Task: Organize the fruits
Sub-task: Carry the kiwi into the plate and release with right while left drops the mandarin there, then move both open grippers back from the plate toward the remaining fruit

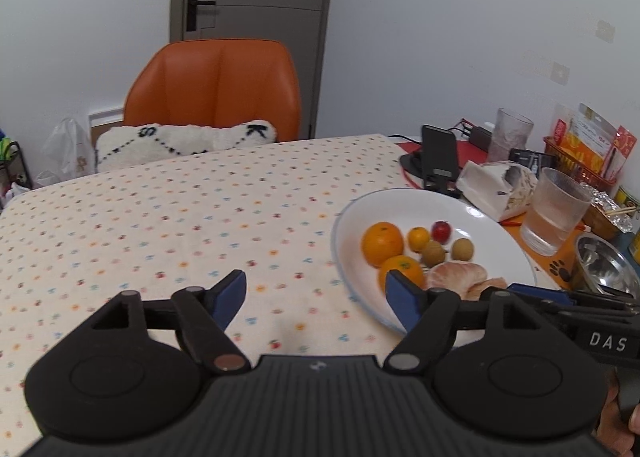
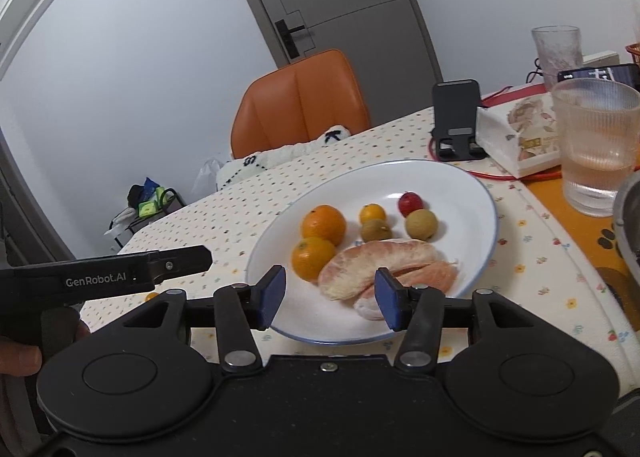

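While both grippers hang over the dotted tablecloth (image 1: 160,225), neither holds anything. Left gripper (image 1: 316,303): blue fingers spread wide, above bare cloth, its right finger overlapping the near-left rim of the white plate (image 1: 496,241). Right gripper (image 2: 330,297): fingers also spread, empty, hovering at the plate's near edge (image 2: 476,193), just in front of the peeled pomelo segments (image 2: 376,261).

All fruit sits on the plate. Two oranges (image 2: 323,224) on the left side, touching each other, the nearer one (image 2: 312,258) against the pomelo. Behind them a small yellow-orange citrus (image 2: 373,214), a small red fruit (image 2: 410,203), and two brownish round fruits (image 2: 421,224), one (image 2: 376,230) right beside the small citrus.

A small orange thing (image 2: 151,296) lies on the cloth left of the plate, mostly hidden behind the left gripper's body; cannot tell what it is.

Right of the plate: ribbed glass of water (image 2: 596,145), tissue box (image 2: 520,133), black phone stand (image 2: 458,117), metal bowl (image 1: 606,265). Orange chair (image 1: 216,85) with a white cushion (image 1: 180,141) at the far side of the table.
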### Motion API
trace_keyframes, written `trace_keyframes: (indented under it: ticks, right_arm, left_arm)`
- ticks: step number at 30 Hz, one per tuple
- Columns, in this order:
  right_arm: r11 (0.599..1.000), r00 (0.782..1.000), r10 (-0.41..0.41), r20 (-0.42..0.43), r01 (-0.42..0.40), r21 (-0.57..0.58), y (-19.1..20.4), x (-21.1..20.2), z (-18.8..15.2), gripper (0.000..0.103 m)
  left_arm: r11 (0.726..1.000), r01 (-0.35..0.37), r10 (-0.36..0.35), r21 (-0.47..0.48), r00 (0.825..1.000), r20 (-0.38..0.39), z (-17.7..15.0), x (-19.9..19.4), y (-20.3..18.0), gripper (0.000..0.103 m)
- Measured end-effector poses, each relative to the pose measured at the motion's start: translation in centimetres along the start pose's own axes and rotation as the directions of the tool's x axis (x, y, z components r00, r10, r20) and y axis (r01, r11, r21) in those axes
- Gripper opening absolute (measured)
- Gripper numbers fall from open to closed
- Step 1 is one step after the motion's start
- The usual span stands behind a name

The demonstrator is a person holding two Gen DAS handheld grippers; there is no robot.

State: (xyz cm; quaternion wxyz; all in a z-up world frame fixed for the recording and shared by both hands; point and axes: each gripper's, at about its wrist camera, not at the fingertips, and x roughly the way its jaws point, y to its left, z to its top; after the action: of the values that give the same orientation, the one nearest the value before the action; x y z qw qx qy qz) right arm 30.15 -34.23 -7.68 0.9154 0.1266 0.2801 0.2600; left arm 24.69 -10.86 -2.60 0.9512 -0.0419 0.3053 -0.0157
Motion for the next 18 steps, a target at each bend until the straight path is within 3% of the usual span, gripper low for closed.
trace_keyframes:
  ticks: [7, 18]
  right_arm:
    - [1.000, 1.000, 0.021, -0.001, -0.021, -0.016, 1.8, 0.4, 0.1, 0.059]
    - [0.998, 0.998, 0.055, -0.005, -0.055, -0.038, 4.4, 0.7, 0.1, 0.093]
  left_arm:
    - [0.999, -0.044, 0.044, -0.018, 0.999, -0.003, -0.4, -1.4, 2.2, 0.082]
    - [0.994, -0.074, 0.073, -0.078, 0.997, -0.004, -1.3, -3.3, 5.5, 0.087]
